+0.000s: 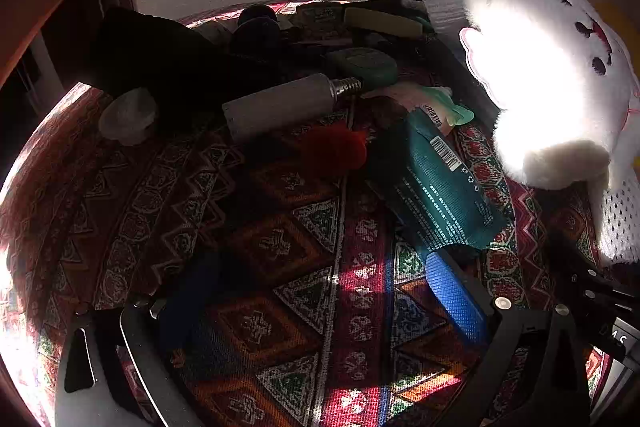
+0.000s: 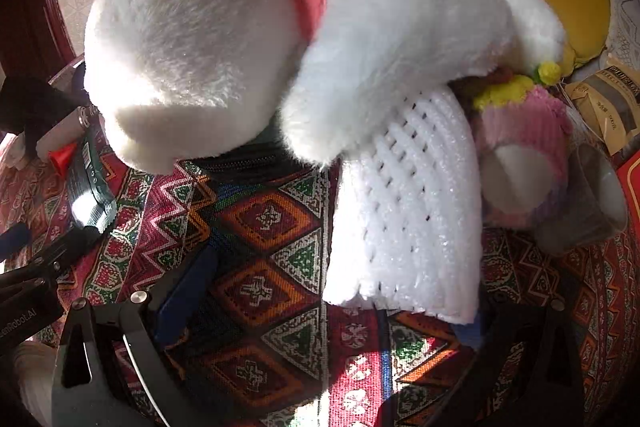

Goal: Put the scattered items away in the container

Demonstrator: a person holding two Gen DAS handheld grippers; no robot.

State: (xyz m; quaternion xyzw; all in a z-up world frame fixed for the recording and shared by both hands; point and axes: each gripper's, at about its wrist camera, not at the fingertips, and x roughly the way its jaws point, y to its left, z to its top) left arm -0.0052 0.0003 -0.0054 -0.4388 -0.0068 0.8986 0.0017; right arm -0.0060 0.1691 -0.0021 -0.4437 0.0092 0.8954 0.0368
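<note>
Left wrist view: the left gripper (image 1: 320,303) is spread wide over the patterned cloth (image 1: 288,259), with a teal packet (image 1: 440,191) touching its right finger. The right gripper (image 2: 320,299) is also spread, empty, before the white plush toy (image 2: 224,39) and white foam sleeve (image 2: 404,211); no container is identifiable.

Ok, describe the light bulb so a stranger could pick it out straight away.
Start at the big white plush toy on the patterned tablecloth and look left past the teal packet. The light bulb lies on its side beside a red tuft: a pale grey cylinder, the only thing with a metal screw base.
</note>
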